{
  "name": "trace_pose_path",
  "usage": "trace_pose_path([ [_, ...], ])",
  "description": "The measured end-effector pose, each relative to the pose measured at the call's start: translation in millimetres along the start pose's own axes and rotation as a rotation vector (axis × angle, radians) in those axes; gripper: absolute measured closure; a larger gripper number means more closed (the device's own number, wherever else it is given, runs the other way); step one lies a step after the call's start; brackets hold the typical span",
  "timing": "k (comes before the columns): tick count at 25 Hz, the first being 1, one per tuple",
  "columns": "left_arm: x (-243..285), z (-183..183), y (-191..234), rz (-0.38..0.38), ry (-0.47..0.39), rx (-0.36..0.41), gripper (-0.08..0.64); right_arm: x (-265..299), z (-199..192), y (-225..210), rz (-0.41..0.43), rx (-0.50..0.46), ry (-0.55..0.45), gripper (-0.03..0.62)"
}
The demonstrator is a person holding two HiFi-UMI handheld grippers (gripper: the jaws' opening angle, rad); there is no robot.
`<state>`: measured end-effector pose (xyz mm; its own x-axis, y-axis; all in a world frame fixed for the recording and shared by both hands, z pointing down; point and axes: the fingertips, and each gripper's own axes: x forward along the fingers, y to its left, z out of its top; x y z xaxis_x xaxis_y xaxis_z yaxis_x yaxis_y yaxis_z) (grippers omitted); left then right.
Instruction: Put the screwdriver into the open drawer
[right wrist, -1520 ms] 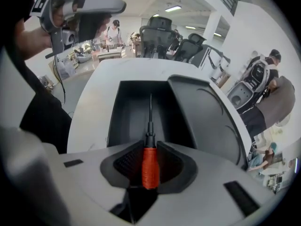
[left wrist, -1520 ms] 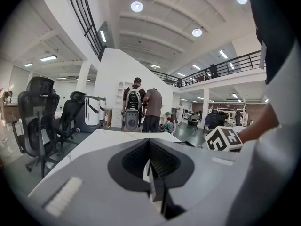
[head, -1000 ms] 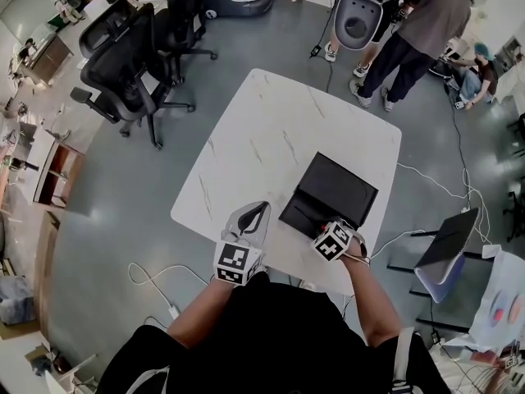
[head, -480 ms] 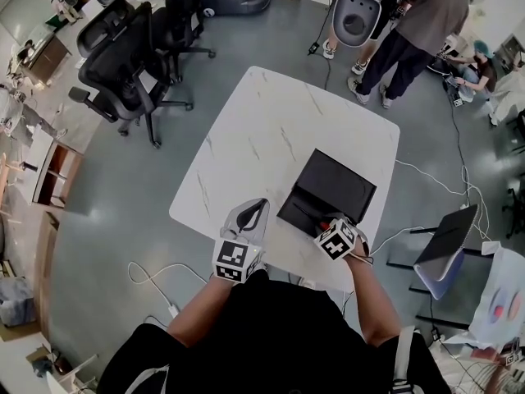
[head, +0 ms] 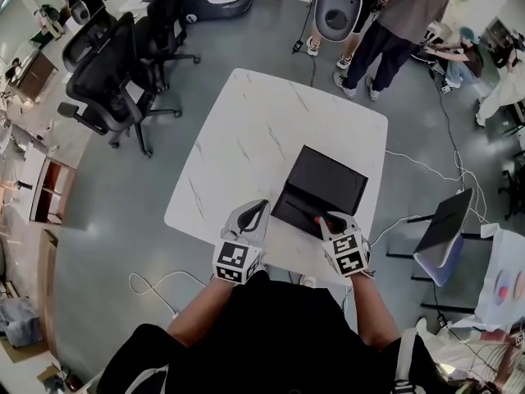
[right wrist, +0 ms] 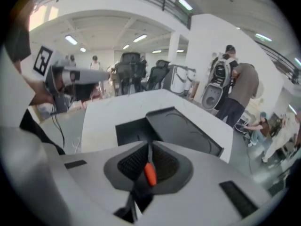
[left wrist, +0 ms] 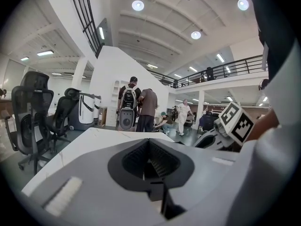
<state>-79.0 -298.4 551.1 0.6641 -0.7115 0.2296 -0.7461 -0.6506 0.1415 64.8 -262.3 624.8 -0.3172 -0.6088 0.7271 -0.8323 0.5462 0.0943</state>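
Note:
The screwdriver [right wrist: 150, 172] has an orange handle and a thin dark shaft. It sits between the jaws of my right gripper [right wrist: 149, 150], which are closing and pinch the handle. In the head view the right gripper [head: 330, 220] hangs over the near right corner of the black cabinet [head: 328, 179], with the orange handle [head: 319, 217] at its tip. The open drawer [head: 291, 208] sticks out from the cabinet's near side, just left of that gripper. My left gripper [head: 253, 213] rests at the table's near edge, shut and empty, and it shows up close in its own view [left wrist: 149, 142].
The white marble table [head: 246, 146] stands on a grey floor. Office chairs [head: 107, 72] are to the far left. Several people and a white robot [head: 336, 11] stand beyond the table's far side. A cable [head: 152, 281] runs on the floor near left, and a small stand [head: 439, 236] is at the right.
My right gripper has risen and rolled, so its marker cube now faces up. Its jaws have drawn in on the orange-handled screwdriver. The left gripper has stayed in place.

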Motion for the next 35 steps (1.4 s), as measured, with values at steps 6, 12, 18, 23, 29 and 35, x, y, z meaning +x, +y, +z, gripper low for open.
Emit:
trace_pose_path([
  [6, 3, 5, -18, -0.087, 0.003, 0.032, 0.551, -56, 38, -24, -0.185, 0.156, -0.331, 0.583],
  [12, 11, 14, -33, -0.117, 0.006, 0.053, 0.551, -106, 62, -41, -0.284, 0.162, -0.570, 0.583],
  [18, 21, 40, -67, -0.129, -0.046, 0.050, 0.551, -152, 73, -68, -0.349, 0.129, -0.669, 0.586],
  [23, 26, 53, -83, -0.104, -0.077, 0.051, 0.551, -178, 76, -73, -0.333, 0.084, -0.718, 0.586],
  [29, 25, 61, -102, -0.081, -0.093, 0.083, 0.551, -193, 70, -78, -0.304, 0.081, -0.744, 0.586],
  [35, 26, 60, -113, -0.066, -0.086, 0.097, 0.551, -200, 66, -85, -0.295, 0.092, -0.767, 0.586],
])
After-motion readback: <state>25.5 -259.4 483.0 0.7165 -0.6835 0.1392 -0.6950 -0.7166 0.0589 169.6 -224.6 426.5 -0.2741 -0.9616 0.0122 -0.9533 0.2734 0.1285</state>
